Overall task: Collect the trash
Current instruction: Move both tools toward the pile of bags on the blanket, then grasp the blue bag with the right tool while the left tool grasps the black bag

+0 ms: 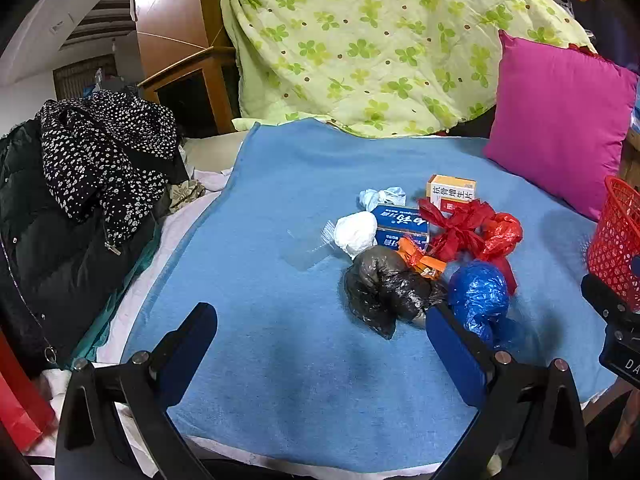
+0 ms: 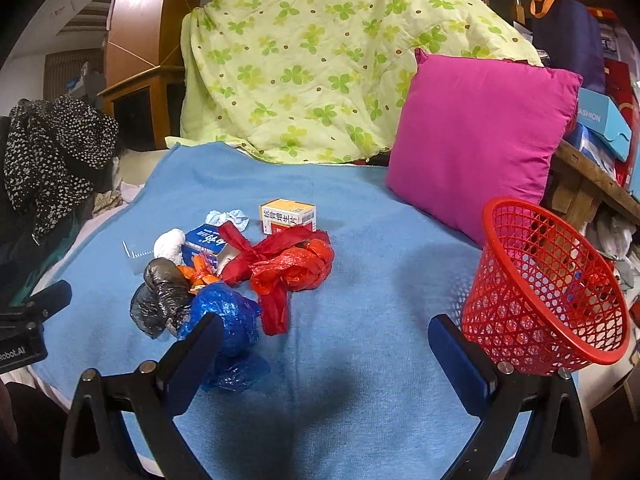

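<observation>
just ahead of left hand-held gripper (image 1: 320, 326), seemingly trash pile (image 1: 424, 252)

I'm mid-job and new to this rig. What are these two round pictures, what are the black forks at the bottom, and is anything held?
Each picture comes from a fisheye camera on a hand-held gripper, looking along its two fingers. The forks are the left gripper and right gripper; both are open and hold nothing. On the blue blanket lies a trash pile: black bag, blue bag, red bag, two boxes, tissue wads. The red basket stands empty-looking to the right.
</observation>
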The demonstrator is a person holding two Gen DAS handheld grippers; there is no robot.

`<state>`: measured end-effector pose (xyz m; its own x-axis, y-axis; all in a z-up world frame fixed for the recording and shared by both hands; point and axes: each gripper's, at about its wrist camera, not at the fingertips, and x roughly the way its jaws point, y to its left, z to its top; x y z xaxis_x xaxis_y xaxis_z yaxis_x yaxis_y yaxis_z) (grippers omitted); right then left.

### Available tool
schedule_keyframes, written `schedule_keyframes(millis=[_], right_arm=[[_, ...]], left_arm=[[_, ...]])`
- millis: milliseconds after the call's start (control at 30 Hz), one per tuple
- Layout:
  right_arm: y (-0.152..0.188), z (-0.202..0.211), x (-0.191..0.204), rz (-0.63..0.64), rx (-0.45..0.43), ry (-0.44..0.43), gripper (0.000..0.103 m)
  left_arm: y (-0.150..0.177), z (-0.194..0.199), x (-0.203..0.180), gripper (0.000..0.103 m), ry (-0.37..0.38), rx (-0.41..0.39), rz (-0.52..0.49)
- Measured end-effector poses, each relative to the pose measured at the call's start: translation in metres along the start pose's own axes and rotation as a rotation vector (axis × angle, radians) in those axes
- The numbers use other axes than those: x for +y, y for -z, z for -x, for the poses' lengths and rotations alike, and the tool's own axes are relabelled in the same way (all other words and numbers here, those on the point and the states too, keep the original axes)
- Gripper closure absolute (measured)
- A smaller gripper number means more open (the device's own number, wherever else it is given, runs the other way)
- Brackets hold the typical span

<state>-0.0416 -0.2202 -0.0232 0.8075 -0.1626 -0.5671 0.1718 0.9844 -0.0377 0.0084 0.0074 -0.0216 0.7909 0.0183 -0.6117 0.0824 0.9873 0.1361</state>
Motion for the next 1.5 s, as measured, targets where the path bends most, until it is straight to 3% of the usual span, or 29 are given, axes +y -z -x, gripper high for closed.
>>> schedule_keyframes(millis=[567,967,1067,1300,1400,1500], right_arm=[[0.002,-0.008,0.006,0.014,0.031,-0.01,0.0],[-0.003,-0.052,0.04,-0.049,0.165,-0.249,0.001],[-0.005,-0.067,0.052,-0.059,0.194,-0.28,0.01],[-0.002,-0.118,0.07,-0.099,0.352,-0.336,0.033],[0.003,-0.131,0.071,-0.118,0.388,-0.317,0.045],[0.006,-0.138,0.067,-0.149,0.394,-0.337,0.047]], left_arm=[[0.005,-0.015,0.007,0.0,0.003,0.027,0.009],[0.015,-0.045,0.041,0.0,-0.013,0.076,0.065],[0.013,-0.048,0.045,0.0,-0.001,0.075,0.069],[0.007,-0.06,0.054,0.0,0.022,0.069,0.072],[0.005,-0.069,0.053,0.0,0.071,0.091,0.083],[0.001,-0.078,0.048,0.0,0.132,0.106,0.087]])
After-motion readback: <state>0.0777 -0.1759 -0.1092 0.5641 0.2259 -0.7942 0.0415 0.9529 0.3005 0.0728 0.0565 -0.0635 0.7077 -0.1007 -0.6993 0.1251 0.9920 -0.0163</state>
